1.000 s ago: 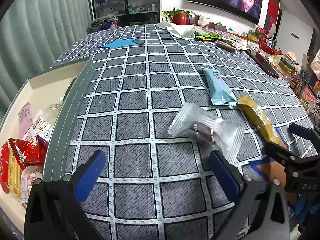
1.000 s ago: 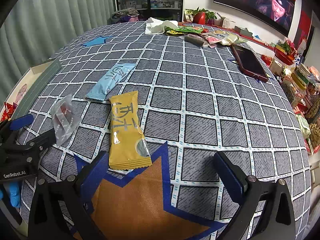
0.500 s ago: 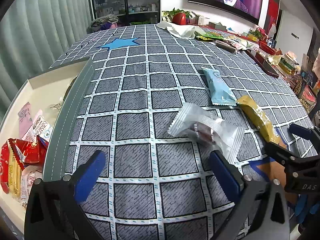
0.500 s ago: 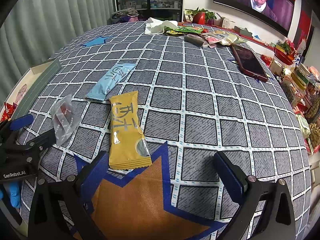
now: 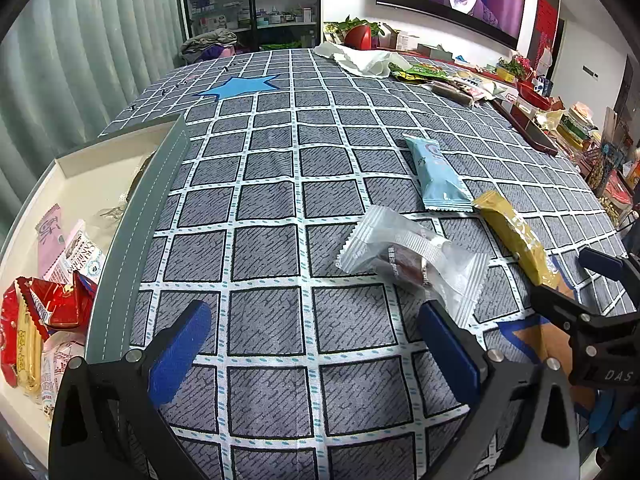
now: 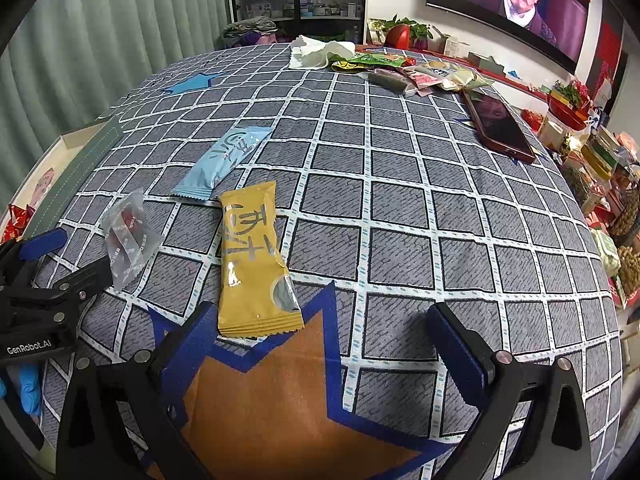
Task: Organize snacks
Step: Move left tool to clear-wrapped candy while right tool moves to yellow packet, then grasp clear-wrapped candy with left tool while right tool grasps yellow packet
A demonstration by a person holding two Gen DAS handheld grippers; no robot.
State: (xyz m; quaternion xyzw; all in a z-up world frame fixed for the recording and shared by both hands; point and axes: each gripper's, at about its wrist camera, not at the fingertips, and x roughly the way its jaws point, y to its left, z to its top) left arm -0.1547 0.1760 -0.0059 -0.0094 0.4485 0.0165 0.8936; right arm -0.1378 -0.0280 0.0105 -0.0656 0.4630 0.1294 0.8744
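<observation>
Three snacks lie on the checked tablecloth: a clear packet with a dark red sweet (image 5: 412, 258) (image 6: 127, 236), a light blue packet (image 5: 438, 174) (image 6: 224, 160) and a yellow packet (image 5: 516, 238) (image 6: 252, 260). My left gripper (image 5: 314, 354) is open and empty, just short of the clear packet. My right gripper (image 6: 324, 348) is open and empty, its left finger beside the yellow packet's near end. A white box with a grey rim (image 5: 140, 224) at the left holds several red, pink and white snack packets (image 5: 48, 304).
At the far end lie white tissue (image 5: 360, 58) (image 6: 316, 52) and a pile of more snack packets (image 6: 412, 70). A dark phone (image 6: 498, 126) lies far right. Shelves of clutter (image 6: 608, 184) stand past the table's right edge.
</observation>
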